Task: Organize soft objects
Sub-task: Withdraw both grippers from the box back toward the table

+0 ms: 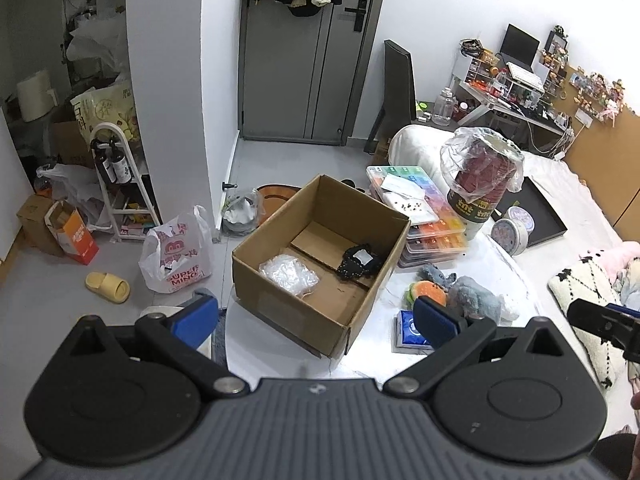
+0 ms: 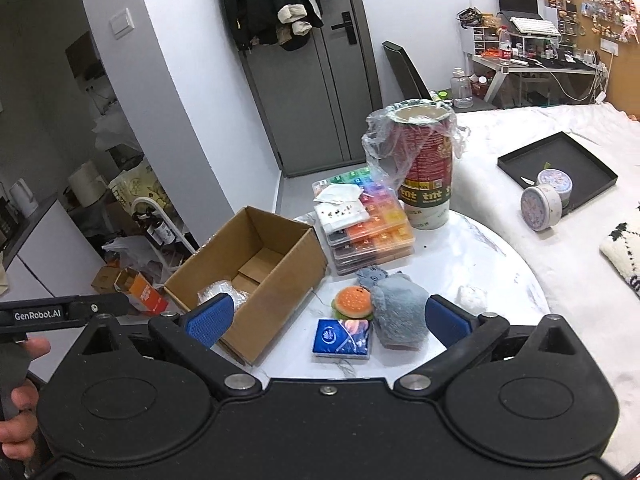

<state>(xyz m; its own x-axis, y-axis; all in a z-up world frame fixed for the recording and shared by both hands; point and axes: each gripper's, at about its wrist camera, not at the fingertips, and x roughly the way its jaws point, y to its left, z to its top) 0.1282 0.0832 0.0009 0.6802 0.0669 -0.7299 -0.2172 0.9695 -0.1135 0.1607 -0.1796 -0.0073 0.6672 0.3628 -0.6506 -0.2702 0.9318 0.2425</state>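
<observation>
An open cardboard box (image 1: 320,264) (image 2: 256,276) stands on the round white table (image 2: 492,264). Inside it lie a clear plastic bag (image 1: 288,274) and a black soft item (image 1: 358,260). To the box's right lie a grey plush toy (image 2: 396,304) (image 1: 474,292), an orange burger plush (image 2: 354,304) (image 1: 430,290) and a blue tissue pack (image 2: 344,338) (image 1: 410,330). My left gripper (image 1: 316,320) is open and empty above the box's near edge. My right gripper (image 2: 328,320) is open and empty above the plush toys.
A stack of coloured bead cases (image 2: 368,224) and a tall bag-lined red can (image 2: 426,168) stand behind the toys. A black tray (image 2: 556,168) with round tins lies on the bed at right. Bags, a slipper (image 1: 108,286) and boxes clutter the floor at left.
</observation>
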